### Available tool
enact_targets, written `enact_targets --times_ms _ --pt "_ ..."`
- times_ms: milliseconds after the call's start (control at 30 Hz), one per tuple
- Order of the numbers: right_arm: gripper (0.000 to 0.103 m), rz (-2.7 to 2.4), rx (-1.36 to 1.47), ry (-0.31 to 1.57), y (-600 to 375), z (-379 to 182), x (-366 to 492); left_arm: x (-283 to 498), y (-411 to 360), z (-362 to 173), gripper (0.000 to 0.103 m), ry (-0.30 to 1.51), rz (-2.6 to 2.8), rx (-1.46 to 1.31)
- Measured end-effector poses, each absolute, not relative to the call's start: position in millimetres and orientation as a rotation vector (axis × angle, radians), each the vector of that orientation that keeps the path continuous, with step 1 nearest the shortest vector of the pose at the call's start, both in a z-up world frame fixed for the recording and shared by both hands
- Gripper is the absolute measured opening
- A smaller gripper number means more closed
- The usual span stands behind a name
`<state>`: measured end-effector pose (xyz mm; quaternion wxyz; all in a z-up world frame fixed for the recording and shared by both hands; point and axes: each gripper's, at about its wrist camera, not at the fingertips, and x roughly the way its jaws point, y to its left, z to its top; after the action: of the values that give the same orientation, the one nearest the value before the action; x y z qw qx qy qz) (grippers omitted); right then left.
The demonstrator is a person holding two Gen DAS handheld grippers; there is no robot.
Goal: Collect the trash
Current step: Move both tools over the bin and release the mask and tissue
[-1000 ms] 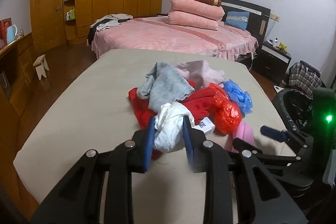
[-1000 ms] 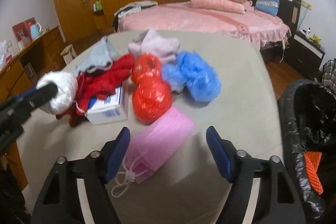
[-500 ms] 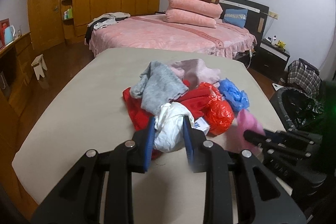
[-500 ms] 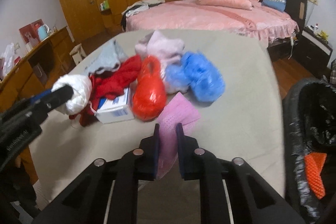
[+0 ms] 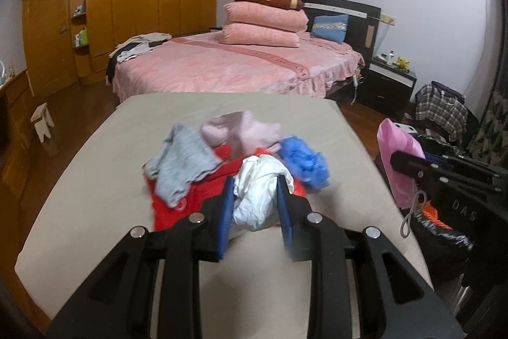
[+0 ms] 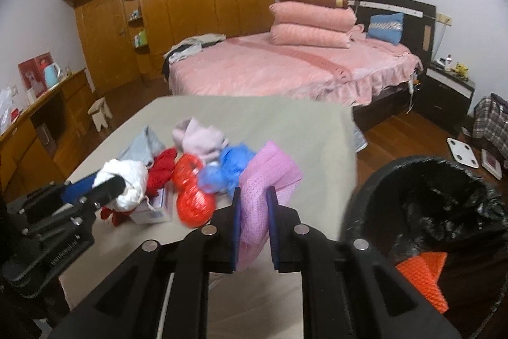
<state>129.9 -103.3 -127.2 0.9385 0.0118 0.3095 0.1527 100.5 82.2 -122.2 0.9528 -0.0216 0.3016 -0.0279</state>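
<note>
My left gripper [image 5: 254,205] is shut on a crumpled white plastic bag [image 5: 258,196] and holds it above the pile; the bag also shows in the right wrist view [image 6: 127,183]. My right gripper [image 6: 253,212] is shut on a pink face mask [image 6: 265,180], lifted off the table; in the left wrist view the mask [image 5: 397,161] hangs at the table's right edge over the bin. A black-lined trash bin [image 6: 428,205] stands to the right of the table. On the beige table [image 6: 285,123] lie a red plastic bag [image 6: 190,196] and a blue plastic bag [image 6: 228,170].
Grey [image 5: 181,161], pink [image 5: 241,129] and red [image 5: 171,205] clothes lie in the pile, with a small white box [image 6: 155,208]. An orange item [image 6: 422,275] lies in the bin. A pink bed [image 6: 285,69] stands behind the table, a wooden desk [image 6: 31,129] to the left.
My right gripper closed on the pink mask and lifted it off the table toward the bin. My left gripper kept hold of the white bag and rose a little.
</note>
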Motion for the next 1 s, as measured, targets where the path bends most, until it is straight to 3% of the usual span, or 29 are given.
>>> enact_targets --times_ms 467,1000 --pt "0.015 0.198 0.065 0.557 -173.3 -91.3 124.0 111.5 12.2 -103.5 0.026 0.583 -0.201 -0.015" --pt "0.015 -0.062 0.119 0.564 -292.0 -102.8 117.1 138.4 -90.2 -94.4 0.025 0.566 -0.41 0.001"
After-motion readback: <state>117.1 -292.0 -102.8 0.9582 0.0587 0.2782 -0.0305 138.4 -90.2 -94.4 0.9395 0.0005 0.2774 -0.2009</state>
